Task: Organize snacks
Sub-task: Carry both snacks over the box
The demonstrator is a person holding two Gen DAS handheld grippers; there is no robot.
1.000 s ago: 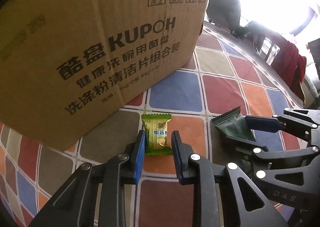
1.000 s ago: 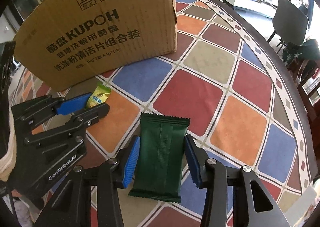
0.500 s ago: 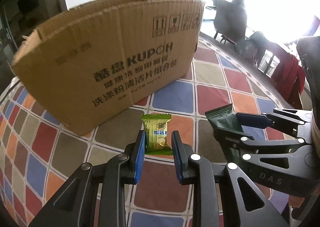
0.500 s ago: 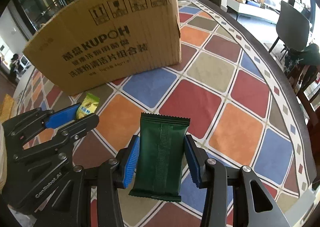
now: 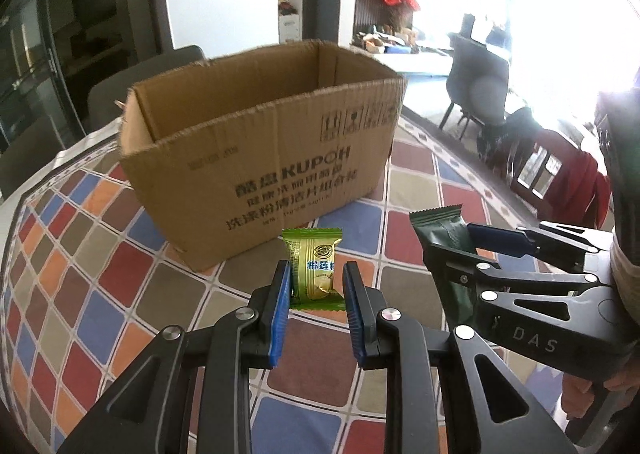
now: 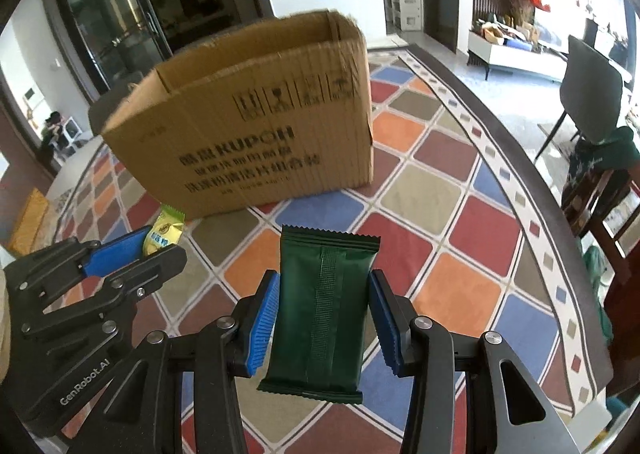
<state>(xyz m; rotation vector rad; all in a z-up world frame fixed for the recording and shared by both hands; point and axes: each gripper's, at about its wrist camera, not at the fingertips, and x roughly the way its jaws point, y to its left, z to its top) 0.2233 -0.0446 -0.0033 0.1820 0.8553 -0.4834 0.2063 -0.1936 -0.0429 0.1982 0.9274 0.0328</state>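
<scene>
My left gripper (image 5: 314,282) is shut on a small yellow-green snack packet (image 5: 314,268) and holds it above the table. My right gripper (image 6: 324,294) is shut on a dark green snack packet (image 6: 320,314), also held up. Each gripper shows in the other's view: the right gripper (image 5: 460,242) with its green packet (image 5: 438,223), and the left gripper (image 6: 156,250) with the yellow-green packet (image 6: 166,232). An open brown cardboard box (image 5: 260,157) stands ahead of both grippers; it also shows in the right wrist view (image 6: 256,141). What lies inside the box is hidden.
The round table wears a cloth of coloured squares (image 5: 100,274), with its curved edge on the right (image 6: 532,173). Dark chairs (image 5: 480,89) stand beyond the table, and one with a red garment (image 5: 576,181) is close by. A chair back (image 5: 140,81) rises behind the box.
Both grippers have risen and drawn back from the box with their packets. The box now looks smaller and lower, and its open top is in view.
</scene>
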